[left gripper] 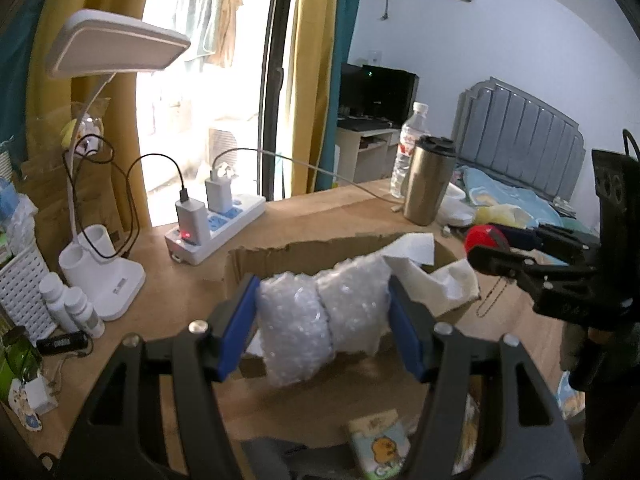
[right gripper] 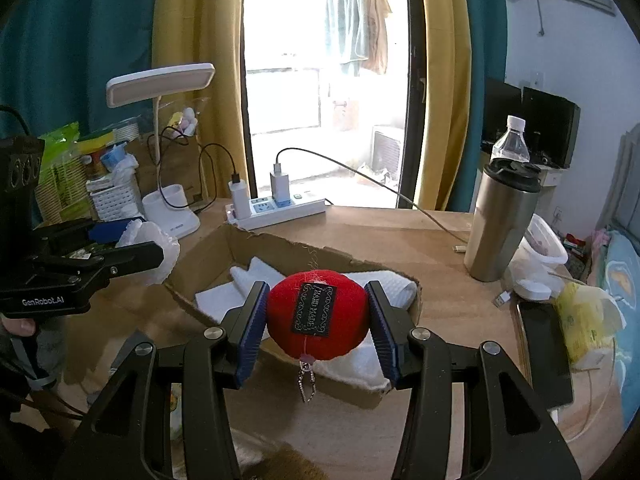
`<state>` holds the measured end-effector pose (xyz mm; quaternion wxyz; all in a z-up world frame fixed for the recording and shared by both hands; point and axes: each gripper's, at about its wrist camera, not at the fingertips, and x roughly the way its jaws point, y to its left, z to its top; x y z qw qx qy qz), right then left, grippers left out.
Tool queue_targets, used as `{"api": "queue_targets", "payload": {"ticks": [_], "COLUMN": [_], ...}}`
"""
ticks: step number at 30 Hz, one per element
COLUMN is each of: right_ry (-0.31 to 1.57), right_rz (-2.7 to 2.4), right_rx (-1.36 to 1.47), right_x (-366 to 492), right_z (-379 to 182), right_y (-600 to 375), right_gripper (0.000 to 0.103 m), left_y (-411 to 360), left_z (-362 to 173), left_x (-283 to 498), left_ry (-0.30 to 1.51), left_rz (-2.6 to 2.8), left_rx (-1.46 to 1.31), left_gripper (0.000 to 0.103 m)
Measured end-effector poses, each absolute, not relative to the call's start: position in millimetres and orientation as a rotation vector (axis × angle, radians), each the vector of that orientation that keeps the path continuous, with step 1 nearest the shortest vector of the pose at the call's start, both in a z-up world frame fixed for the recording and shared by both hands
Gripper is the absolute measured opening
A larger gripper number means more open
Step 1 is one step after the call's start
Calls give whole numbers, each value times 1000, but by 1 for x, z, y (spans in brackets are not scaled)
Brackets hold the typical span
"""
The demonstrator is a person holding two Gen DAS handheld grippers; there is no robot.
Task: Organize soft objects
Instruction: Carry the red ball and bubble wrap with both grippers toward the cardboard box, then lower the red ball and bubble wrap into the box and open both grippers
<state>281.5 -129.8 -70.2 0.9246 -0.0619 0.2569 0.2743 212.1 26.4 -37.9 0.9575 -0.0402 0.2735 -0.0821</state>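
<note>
My left gripper (left gripper: 322,316) is shut on a wad of clear bubble wrap (left gripper: 320,312) and holds it above the near edge of a shallow cardboard box (left gripper: 260,260). White foam sheets (left gripper: 416,254) lie in the box. My right gripper (right gripper: 318,314) is shut on a red felt ball (right gripper: 318,314) with a black label and a small chain, held over the box's near wall (right gripper: 344,390). In the right wrist view the left gripper (right gripper: 132,246) shows at the left with the bubble wrap (right gripper: 154,246). In the left wrist view the right gripper (left gripper: 494,246) shows at the right with the red ball (left gripper: 486,236).
On the wooden desk stand a white desk lamp (left gripper: 102,272), a power strip (left gripper: 218,226) with chargers, a steel tumbler (right gripper: 500,220), a water bottle (left gripper: 408,148), a white basket (left gripper: 20,284) and small bottles (left gripper: 72,306). A tissue pack (right gripper: 580,320) lies at right. A bed (left gripper: 516,196) is beyond.
</note>
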Motion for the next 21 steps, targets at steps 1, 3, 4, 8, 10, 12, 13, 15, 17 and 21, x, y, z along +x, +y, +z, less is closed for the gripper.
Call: {"api": "queue_targets", "payload": {"ticks": [1,3,4,8,10,12,13,15,17,21], "right_ry": [527,526,525,520,521,524,527,534,545,567], "right_rz": [563,565,566,570,572,575,575,577,579,581], "right_rx": [-127,-127,-126,-123,-120,-117,-116,-115,-112,-107], "right_x": [283,289,291,299,303,306,308,311,314,318], "right_z": [-70,-70,-70,-69,-70,-71,-72,-75,-79,-88], "right_y": [-129,-128,-128,-126,-125,-124,-123,-122,-122,-121], "right_gripper": [51,51,51,51,51,51,51,51,51,51], "left_y": [27,28,28,28,27,25,24,22,21,18], "left_z": [-38,-39,-40,-41,-42,-44,-45,-48,-51,-59], "left_x": [216,221,224,236,242,246,248,253,255,263], "left_ry": [556,557,557,559,561,565,568,576,582,605], "left_rz": [-165,-163,-162,-163,-166,-170,-172,-177,-180,-185], "left_rx": [-83,-87,-88,-92,-91,-90,-91,-92,-92,-100], "left_gripper": [64,64,64,64,64,64,64,64,64,64]}}
